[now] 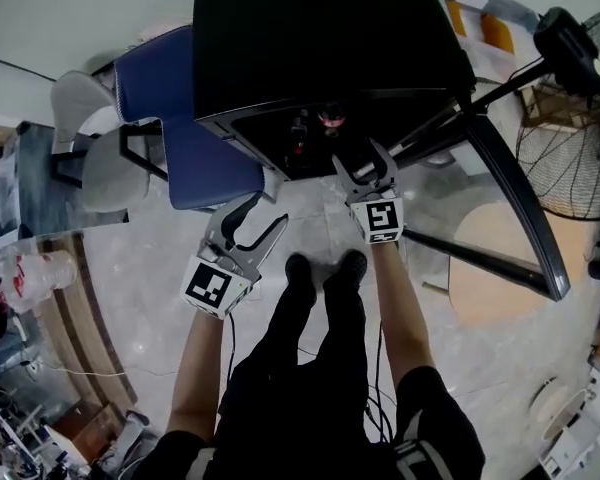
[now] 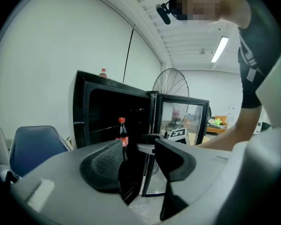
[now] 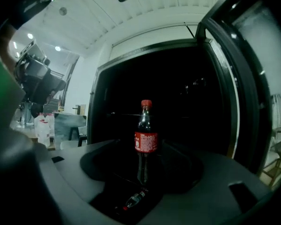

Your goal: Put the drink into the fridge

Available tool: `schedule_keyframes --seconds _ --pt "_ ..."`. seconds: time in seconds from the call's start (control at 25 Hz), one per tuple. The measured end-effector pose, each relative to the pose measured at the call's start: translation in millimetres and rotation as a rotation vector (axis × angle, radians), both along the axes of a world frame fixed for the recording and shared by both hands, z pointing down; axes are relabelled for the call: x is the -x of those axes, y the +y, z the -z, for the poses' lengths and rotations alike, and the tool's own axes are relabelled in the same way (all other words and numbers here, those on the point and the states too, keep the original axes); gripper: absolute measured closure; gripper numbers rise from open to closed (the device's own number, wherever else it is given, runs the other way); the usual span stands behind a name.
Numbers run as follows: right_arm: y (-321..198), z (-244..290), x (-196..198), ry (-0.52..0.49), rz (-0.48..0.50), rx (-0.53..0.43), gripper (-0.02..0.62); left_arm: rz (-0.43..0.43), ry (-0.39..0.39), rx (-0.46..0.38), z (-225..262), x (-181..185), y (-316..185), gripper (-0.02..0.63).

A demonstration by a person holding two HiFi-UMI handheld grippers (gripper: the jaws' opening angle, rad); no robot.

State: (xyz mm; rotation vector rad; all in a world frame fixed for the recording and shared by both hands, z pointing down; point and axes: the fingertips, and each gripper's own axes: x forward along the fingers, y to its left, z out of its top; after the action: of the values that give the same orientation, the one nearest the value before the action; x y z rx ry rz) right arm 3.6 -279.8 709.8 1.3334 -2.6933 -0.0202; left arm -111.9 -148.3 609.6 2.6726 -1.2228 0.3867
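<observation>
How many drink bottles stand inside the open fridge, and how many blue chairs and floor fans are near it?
Drink bottle inside the fridge: 1
Blue chair: 1
Floor fan: 1
Total: 3

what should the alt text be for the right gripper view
A cola bottle with a red cap and red label stands upright inside a dark, open fridge, seen past the right gripper, whose jaws stand apart on either side of it. The fridge door stands open at right; a bright room shows at left.
</observation>
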Motion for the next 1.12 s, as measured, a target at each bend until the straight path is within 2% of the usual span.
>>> schedule_keyframes --seconds 0.16,0.32,0.44,0.72,1.12 --pt "32.0 33.7 -16.7 0.023 -0.025 -0.002 0.441 -0.025 0.0 -0.024 25.0 1.5 12.4 0.403" --pt "54.5 61.4 -29.9 0.051 -0.044 -0.012 0.5 -0.026 0.007 -0.033 41.1 5.3 18.0 0.403" --pt "61.4 84.5 -38.8 0.047 -0.048 -0.015 0.574 -0.018 0.008 -0.052 52.7 3.7 15.9 0.419" --pt "79.9 133.5 -44.8 0.027 -0.016 0.001 0.594 0.011 0.025 -0.086 88.9 5.0 19.7 0.478" --pt "116.9 166.6 -56.1 0.075 0.05 0.028 0.594 0.081 0.033 -0.092 117.7 1.2 53.3 0.589"
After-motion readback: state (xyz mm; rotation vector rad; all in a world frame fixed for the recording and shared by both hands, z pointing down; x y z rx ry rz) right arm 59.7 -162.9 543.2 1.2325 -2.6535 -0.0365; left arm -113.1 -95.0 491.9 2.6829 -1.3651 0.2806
